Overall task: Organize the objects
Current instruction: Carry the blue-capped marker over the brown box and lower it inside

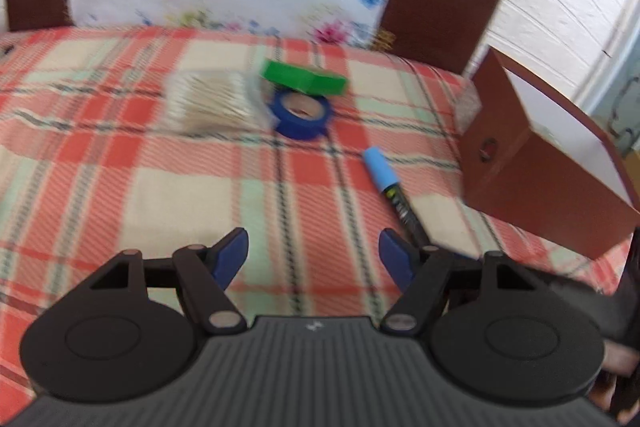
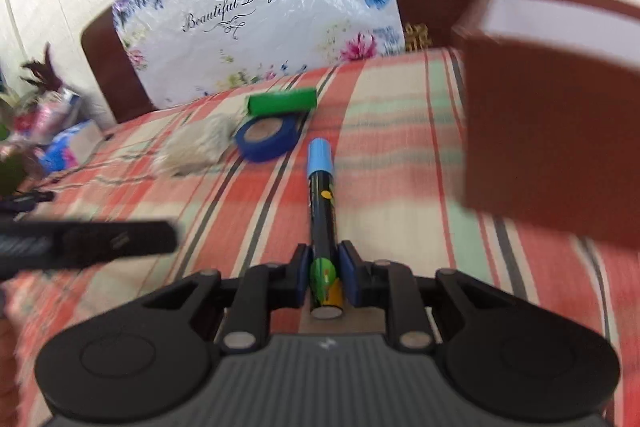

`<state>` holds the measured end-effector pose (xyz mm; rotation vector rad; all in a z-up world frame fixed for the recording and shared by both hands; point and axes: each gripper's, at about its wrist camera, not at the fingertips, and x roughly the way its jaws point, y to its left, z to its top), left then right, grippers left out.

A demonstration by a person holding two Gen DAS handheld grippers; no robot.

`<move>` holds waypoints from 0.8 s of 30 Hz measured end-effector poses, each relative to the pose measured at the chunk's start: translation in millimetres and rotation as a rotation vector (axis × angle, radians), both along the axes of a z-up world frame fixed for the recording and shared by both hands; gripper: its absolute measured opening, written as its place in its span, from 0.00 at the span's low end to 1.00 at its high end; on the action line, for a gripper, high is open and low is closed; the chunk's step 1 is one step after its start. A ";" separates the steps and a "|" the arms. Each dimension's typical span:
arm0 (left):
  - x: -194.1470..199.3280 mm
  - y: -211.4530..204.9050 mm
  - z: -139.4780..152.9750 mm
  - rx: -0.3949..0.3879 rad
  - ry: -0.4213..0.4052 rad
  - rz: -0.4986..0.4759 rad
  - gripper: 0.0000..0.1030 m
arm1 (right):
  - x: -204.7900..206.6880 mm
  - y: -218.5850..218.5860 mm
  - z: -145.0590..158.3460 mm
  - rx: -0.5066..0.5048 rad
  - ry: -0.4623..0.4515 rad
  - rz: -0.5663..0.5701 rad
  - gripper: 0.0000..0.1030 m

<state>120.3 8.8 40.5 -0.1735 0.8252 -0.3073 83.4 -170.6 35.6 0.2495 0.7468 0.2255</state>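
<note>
The right gripper (image 2: 325, 269) clamps the marker (image 2: 321, 187) (blue cap); the left gripper (image 1: 313, 254) gapes empty over what looks like a plaid cloth (image 1: 160, 187).

Open plaid cloth (image 1: 140, 187) ahead; brown box (image 1: 532, 183) blocks the right (tape rolls (image 1: 302, 115) crowd the far middle).

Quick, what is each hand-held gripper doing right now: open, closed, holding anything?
Left hand-held gripper: open, nothing between its fingers.
Right hand-held gripper: closed on the black marker with the blue cap, gripping its rear end.
</note>
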 end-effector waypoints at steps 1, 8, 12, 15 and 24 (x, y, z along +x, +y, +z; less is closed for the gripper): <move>0.3 -6.5 -2.7 -0.024 0.028 -0.026 0.71 | -12.0 -4.9 -0.9 0.038 0.007 -0.003 0.18; -5.8 -50.3 -15.7 -0.082 0.121 -0.101 0.66 | -53.3 -36.9 -12.6 0.294 0.054 -0.012 0.17; -4.7 -69.7 -13.9 -0.074 0.121 -0.138 0.28 | -59.2 -37.9 -9.5 0.313 0.031 0.011 0.17; -11.5 -93.0 17.8 -0.024 -0.013 -0.195 0.25 | -64.5 -42.6 6.0 0.248 -0.050 0.001 0.17; 28.2 -182.7 115.1 -0.015 -0.275 -0.363 0.22 | -41.4 -100.7 95.5 0.113 -0.382 -0.175 0.17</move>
